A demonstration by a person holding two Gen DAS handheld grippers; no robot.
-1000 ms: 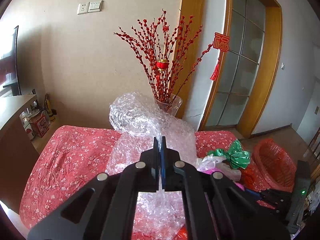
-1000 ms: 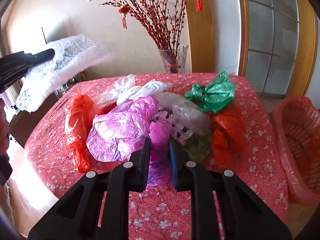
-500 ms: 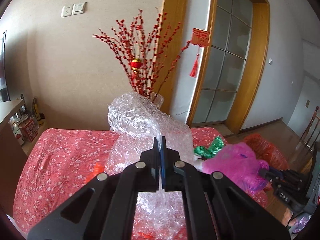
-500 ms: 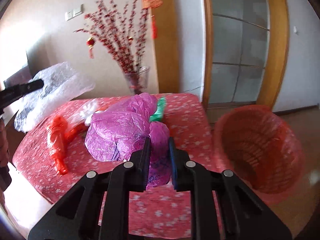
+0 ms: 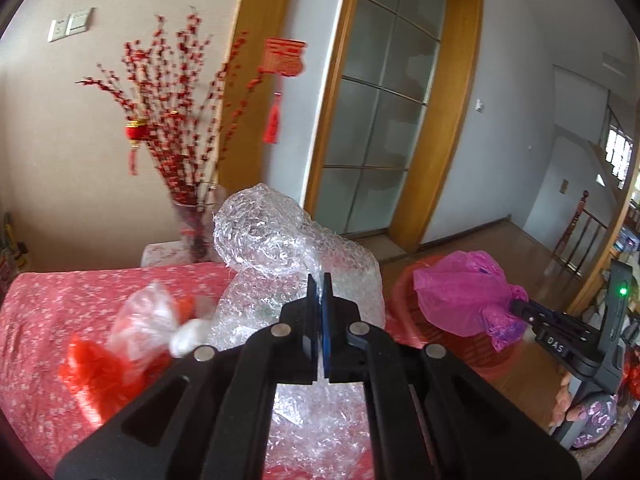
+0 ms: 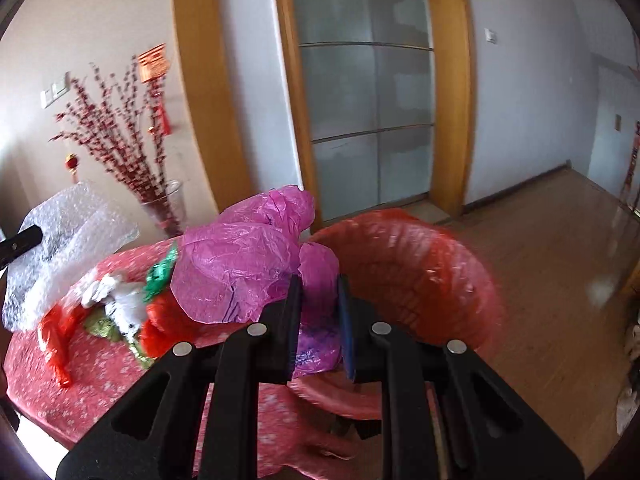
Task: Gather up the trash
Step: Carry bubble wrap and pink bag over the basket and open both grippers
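Right claw (image 6: 318, 312) clamped on pink plastic bag (image 6: 244, 260); the bag bulges up and to the left of the pads, its tail pinched between them. Red-lined trash basket (image 6: 420, 264) sits directly ahead of and below this claw, mouth open, beside the desk (image 6: 80, 392) edge. Step in hand, as judged: carry the bag over the basket and drop it.

Left claw (image 5: 319, 300) pressed together on a thin edge of bubble wrap (image 5: 280, 240); the sheet balloons ahead of the tips and also hangs below them. From this claw the basket is ahead to the right, mostly hidden behind the wrap and the pink bag.

How to do it well:
- Bring the right claw fully over the basket mouth before letting go; the bag is light and puffy and could catch the rim or drift out.
- Lower into the opening, then part the pads wide, since thin film may cling.
- Keep the left claw back until the right one clears, then bring the bubble wrap in. It is bulky, so feed the hanging end in first.
- Avoid dragging the basket liner.

Still on the desk, left of the right claw: red bags (image 6: 56, 332), white bag (image 6: 120, 300), green bag (image 6: 160, 272). Vase of red branches (image 5: 192, 228) stands beyond; keep clear.
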